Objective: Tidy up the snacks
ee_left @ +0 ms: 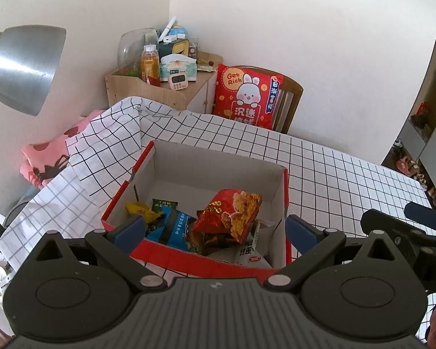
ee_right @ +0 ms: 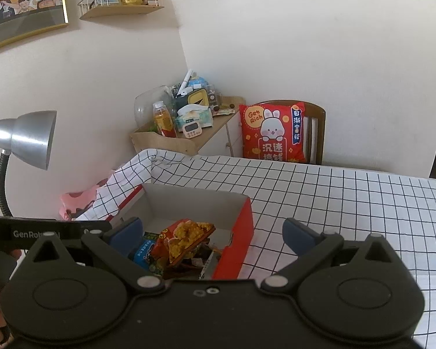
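Red snack bag (ee_left: 232,212) in box (ee_left: 284,192), dead ahead of left hand-held gripper (ee_left: 215,229), nearer than right hand-held gripper (ee_right: 212,235); both spread wide, empty.

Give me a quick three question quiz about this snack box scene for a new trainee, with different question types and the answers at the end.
1. True or false: the left tongs are shut on a snack.
2. Which packet lies topmost in the red box? A) red snack bag B) blue packet C) yellow packet
3. Fill in: the box sits on a ___ cloth.

Key: 1 false, both tongs are open and empty; 2 A; 3 checked.
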